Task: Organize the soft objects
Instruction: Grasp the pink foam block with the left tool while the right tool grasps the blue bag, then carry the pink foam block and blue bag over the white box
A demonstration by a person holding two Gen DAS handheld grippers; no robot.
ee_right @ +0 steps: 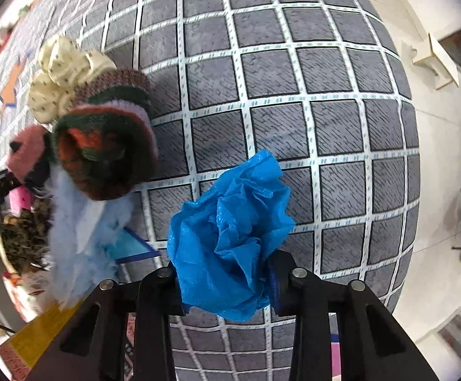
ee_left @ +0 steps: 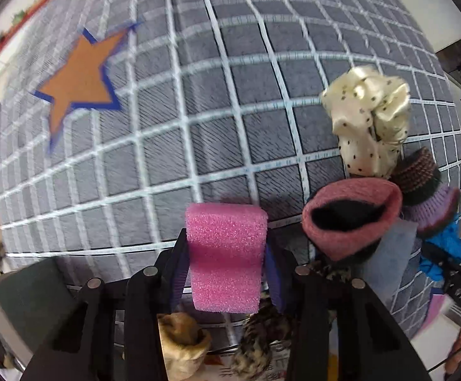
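My left gripper (ee_left: 226, 265) is shut on a pink foam block (ee_left: 226, 255), squeezed at its middle and held above the grey gridded mat (ee_left: 198, 101). To its right lie a pink sock (ee_left: 352, 216), a cream dotted scrunchie (ee_left: 368, 117), a brown knit piece (ee_left: 416, 168) and a purple knit piece (ee_left: 433, 209). My right gripper (ee_right: 225, 274) is shut on a crumpled blue plastic bag (ee_right: 230, 231), lifted over the mat (ee_right: 293, 95). Left of it sit a green-and-orange knit sock (ee_right: 103, 149), pale blue fluff (ee_right: 78, 222), the scrunchie (ee_right: 62, 76) and the pink sock (ee_right: 29, 152).
An orange star with a blue border (ee_left: 81, 79) is marked on the mat at the left. A blue triangle mark (ee_right: 132, 244) peeks from under the fluff. A tan plush piece (ee_left: 182, 346) and a leopard-print item (ee_left: 262, 333) lie below the left gripper. Pale floor (ee_right: 436, 127) lies past the mat's right edge.
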